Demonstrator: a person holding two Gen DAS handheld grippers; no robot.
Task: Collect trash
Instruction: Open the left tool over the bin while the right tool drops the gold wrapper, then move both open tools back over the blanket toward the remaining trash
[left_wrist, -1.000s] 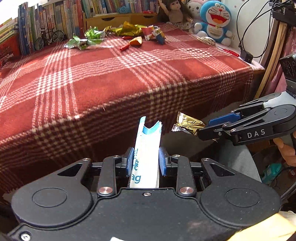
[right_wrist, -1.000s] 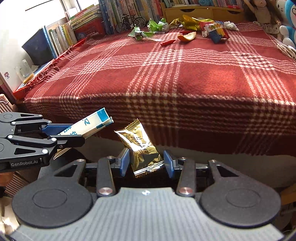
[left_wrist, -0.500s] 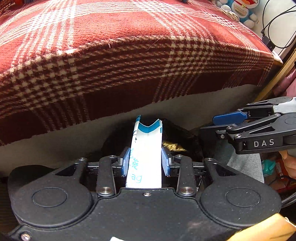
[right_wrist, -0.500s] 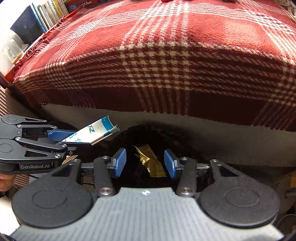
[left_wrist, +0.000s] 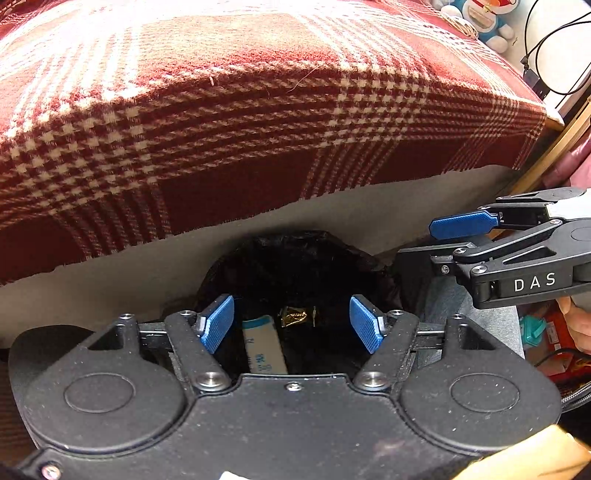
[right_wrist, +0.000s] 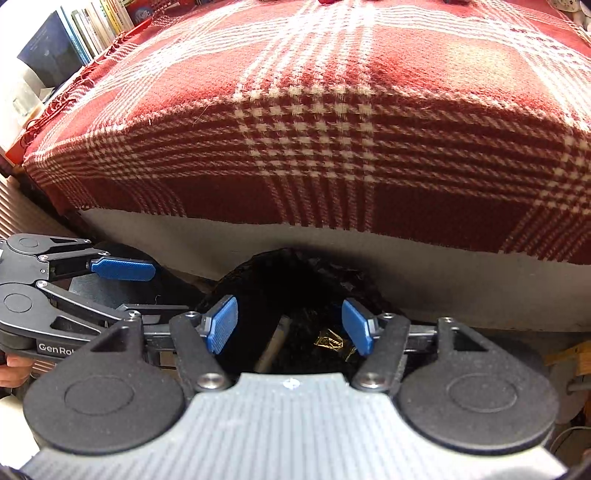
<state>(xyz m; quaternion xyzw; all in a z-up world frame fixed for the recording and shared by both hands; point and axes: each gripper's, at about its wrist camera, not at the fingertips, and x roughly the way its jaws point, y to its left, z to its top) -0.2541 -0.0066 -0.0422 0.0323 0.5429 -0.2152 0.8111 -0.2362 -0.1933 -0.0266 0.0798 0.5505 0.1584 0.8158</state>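
A bin lined with a black bag (left_wrist: 295, 266) (right_wrist: 295, 273) stands on the floor below the edge of the table. Inside it lie a white-and-blue packet (left_wrist: 264, 349) (right_wrist: 275, 343) and a gold foil wrapper (left_wrist: 293, 317) (right_wrist: 330, 341). My left gripper (left_wrist: 291, 326) hangs open right above the bin mouth, nothing between its blue pads. My right gripper (right_wrist: 290, 325) is open over the same bin, also empty. Each gripper shows from the side in the other's view: the right gripper (left_wrist: 461, 225) and the left gripper (right_wrist: 123, 269).
A red and white plaid blanket (left_wrist: 258, 110) (right_wrist: 332, 129) covers the table and hangs over its near edge above the bin. A blue plush toy (left_wrist: 480, 18) and black cables (left_wrist: 543, 74) are at the far right. Books (right_wrist: 85, 40) stand at the far left.
My left gripper opened and the white-and-blue packet fell into the bin. The right gripper let go of the gold wrapper earlier; it now lies in the bin. Both grippers dropped lower.
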